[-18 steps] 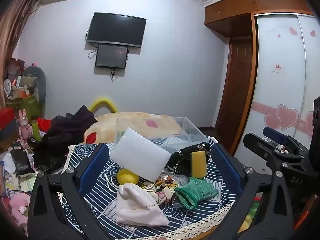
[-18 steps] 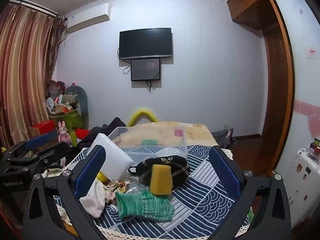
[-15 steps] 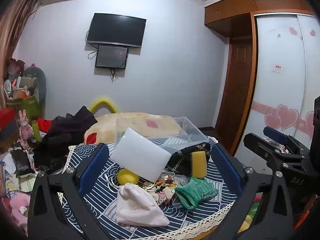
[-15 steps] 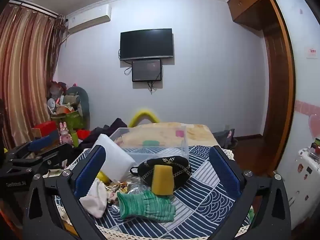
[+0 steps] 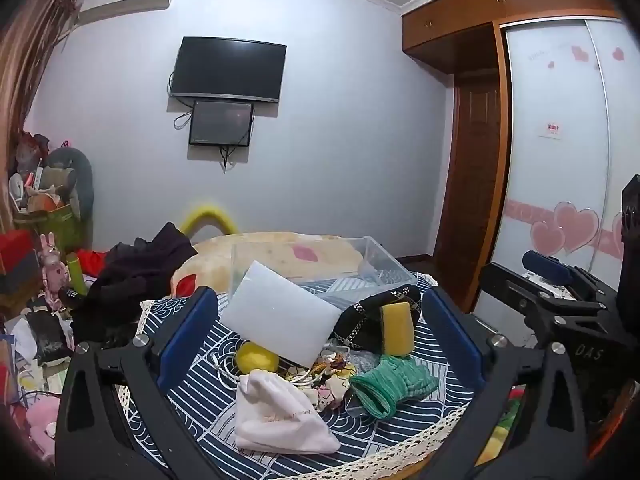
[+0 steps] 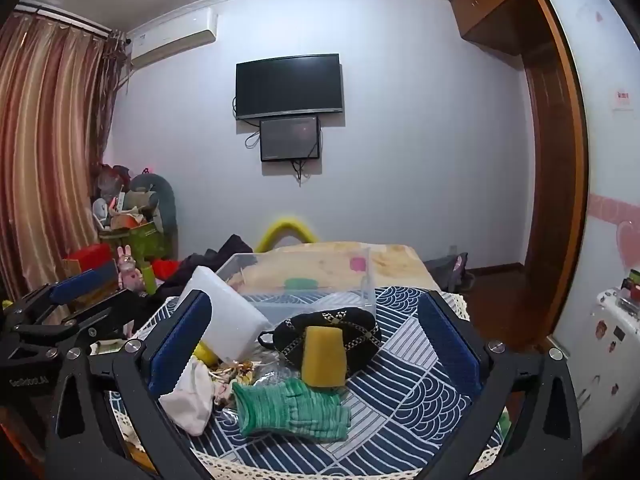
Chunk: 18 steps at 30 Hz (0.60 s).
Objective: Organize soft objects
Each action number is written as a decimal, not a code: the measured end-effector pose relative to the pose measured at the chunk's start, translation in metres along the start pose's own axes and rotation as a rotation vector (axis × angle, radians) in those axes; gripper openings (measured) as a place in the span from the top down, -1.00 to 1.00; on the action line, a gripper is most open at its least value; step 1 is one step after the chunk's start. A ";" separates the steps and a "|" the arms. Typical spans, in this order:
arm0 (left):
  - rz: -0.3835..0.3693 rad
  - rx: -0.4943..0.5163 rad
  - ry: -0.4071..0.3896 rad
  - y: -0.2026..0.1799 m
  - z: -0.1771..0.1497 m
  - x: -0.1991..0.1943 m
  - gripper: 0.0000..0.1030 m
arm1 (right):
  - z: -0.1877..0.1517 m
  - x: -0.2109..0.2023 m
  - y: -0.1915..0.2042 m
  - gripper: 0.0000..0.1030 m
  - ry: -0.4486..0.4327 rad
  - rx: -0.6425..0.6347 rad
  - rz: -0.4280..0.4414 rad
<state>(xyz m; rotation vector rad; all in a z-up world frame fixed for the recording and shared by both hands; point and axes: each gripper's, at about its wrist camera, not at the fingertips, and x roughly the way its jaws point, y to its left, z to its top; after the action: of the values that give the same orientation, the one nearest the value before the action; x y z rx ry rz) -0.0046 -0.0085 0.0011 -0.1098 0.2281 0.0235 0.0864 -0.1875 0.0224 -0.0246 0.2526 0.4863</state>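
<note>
A pile of soft objects lies on a blue patterned tablecloth [image 5: 192,392]: a white foam block [image 5: 280,318] [image 6: 228,316], a yellow sponge [image 5: 397,328] [image 6: 323,356], a green knit glove [image 5: 392,384] [image 6: 292,408], a white cloth pouch [image 5: 276,412] [image 6: 190,396], a black patterned pouch [image 6: 332,330] and a yellow ball [image 5: 256,358]. A clear plastic box [image 5: 320,264] [image 6: 304,284] stands behind them. My left gripper [image 5: 320,336] and right gripper [image 6: 316,344] are both open and empty, hovering before the pile.
Dark clothes [image 5: 140,272] and clutter lie to the left. A cream blanket [image 5: 280,248] lies behind the box. A wardrobe [image 5: 560,160] and door stand at the right. The right gripper shows at the left wrist view's right edge [image 5: 560,292].
Both views shift only slightly; the right gripper has drifted a little to the left. Nothing was grasped or moved.
</note>
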 end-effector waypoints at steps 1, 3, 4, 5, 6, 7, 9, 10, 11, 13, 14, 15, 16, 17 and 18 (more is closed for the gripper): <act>0.002 -0.001 -0.002 0.000 0.000 0.000 -1.00 | 0.000 -0.001 0.000 -1.00 0.000 0.001 0.000; 0.002 -0.001 -0.003 0.000 0.000 0.000 -1.00 | 0.000 -0.001 0.000 -1.00 0.001 0.003 -0.001; 0.002 -0.001 -0.003 0.000 0.000 0.000 -1.00 | 0.000 -0.001 -0.001 -1.00 0.001 0.003 0.001; 0.003 0.000 -0.004 0.000 0.000 -0.001 -1.00 | 0.000 -0.001 -0.001 -1.00 0.000 0.003 0.003; 0.004 0.001 -0.005 -0.001 0.001 -0.001 -1.00 | 0.000 -0.001 0.000 -1.00 0.000 0.003 0.003; 0.006 0.003 -0.007 -0.002 0.001 -0.001 -1.00 | 0.000 -0.001 0.000 -1.00 0.000 0.003 0.002; 0.007 0.006 -0.010 -0.002 0.001 -0.003 -1.00 | 0.001 -0.002 0.000 -1.00 0.001 0.002 0.004; 0.007 0.007 -0.012 -0.002 0.001 -0.003 -1.00 | 0.001 -0.002 0.000 -1.00 0.001 0.002 0.005; 0.007 0.007 -0.011 -0.002 0.002 -0.003 -1.00 | 0.001 -0.002 0.000 -1.00 0.000 0.002 0.004; 0.006 0.009 -0.013 -0.003 0.002 -0.003 -1.00 | 0.001 -0.003 0.001 -1.00 -0.002 0.001 0.004; 0.005 0.010 -0.013 -0.003 0.003 -0.004 -1.00 | 0.002 -0.003 0.001 -1.00 -0.003 0.000 0.005; 0.004 0.009 -0.014 -0.003 0.003 -0.004 -1.00 | 0.002 -0.003 0.002 -1.00 -0.003 0.000 0.006; 0.002 0.008 -0.014 -0.003 0.003 -0.004 -1.00 | 0.002 -0.004 0.002 -1.00 -0.003 0.000 0.006; 0.002 0.007 -0.014 -0.003 0.003 -0.004 -1.00 | 0.002 -0.004 0.001 -1.00 -0.004 0.001 0.007; 0.003 0.007 -0.015 -0.003 0.003 -0.005 -1.00 | 0.002 -0.004 0.002 -1.00 -0.004 0.001 0.008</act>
<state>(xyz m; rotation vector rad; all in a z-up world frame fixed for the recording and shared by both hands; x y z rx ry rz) -0.0083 -0.0109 0.0052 -0.1022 0.2128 0.0264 0.0823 -0.1880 0.0254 -0.0222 0.2488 0.4937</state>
